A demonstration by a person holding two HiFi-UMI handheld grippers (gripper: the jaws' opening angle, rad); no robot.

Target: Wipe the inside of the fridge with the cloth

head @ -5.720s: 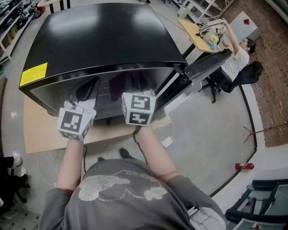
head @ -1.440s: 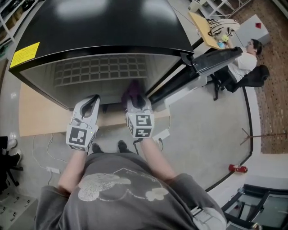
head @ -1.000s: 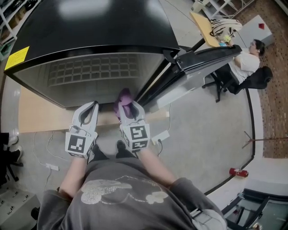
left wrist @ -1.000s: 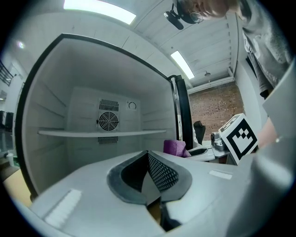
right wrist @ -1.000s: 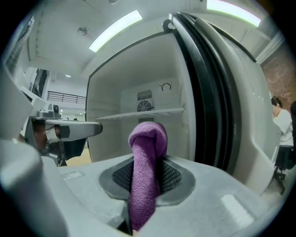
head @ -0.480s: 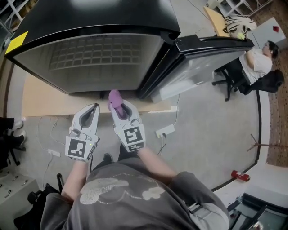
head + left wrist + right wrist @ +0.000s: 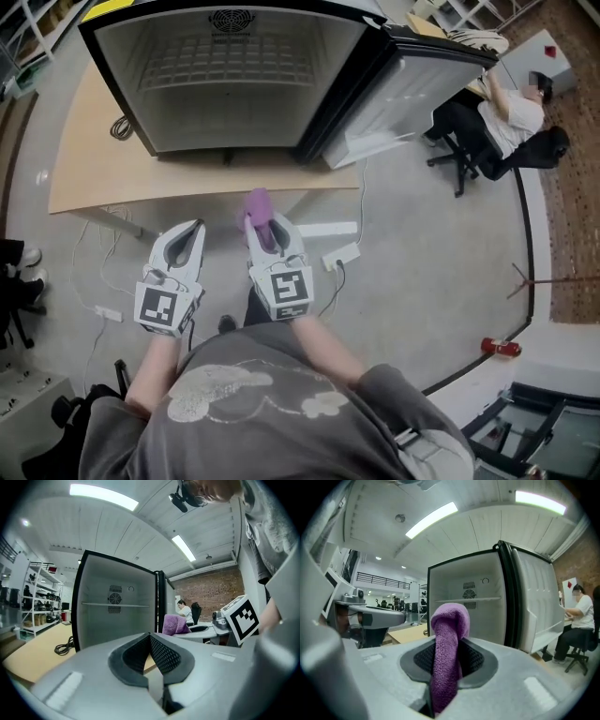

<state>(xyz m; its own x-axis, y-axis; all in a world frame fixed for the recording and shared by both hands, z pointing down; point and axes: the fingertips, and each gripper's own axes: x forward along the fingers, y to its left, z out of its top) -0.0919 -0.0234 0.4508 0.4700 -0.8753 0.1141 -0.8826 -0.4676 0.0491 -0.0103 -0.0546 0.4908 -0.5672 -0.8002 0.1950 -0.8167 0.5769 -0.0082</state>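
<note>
The black fridge (image 7: pixel 234 94) stands open ahead of me, its pale inside and wire shelf showing, with its door (image 7: pixel 412 84) swung out to the right. My right gripper (image 7: pixel 266 225) is shut on a purple cloth (image 7: pixel 257 204) that sticks up past its fingertips. In the right gripper view the cloth (image 7: pixel 447 653) hangs between the jaws with the fridge (image 7: pixel 473 616) beyond it. My left gripper (image 7: pixel 190 231) is beside it, shut with nothing in it (image 7: pixel 150 641). Both grippers are over the floor, well short of the fridge (image 7: pixel 117 620).
The fridge sits on a low wooden platform (image 7: pixel 84 178) with a coiled cable (image 7: pixel 119 127) on it. A power strip (image 7: pixel 342 255) and cords lie on the floor in front. A person (image 7: pixel 506 122) sits on a chair beyond the door. A red can (image 7: pixel 497 347) lies at right.
Both grippers have drawn back out of the fridge and now hang over the floor, farther from it. The right gripper still holds the cloth. The door stands wider open.
</note>
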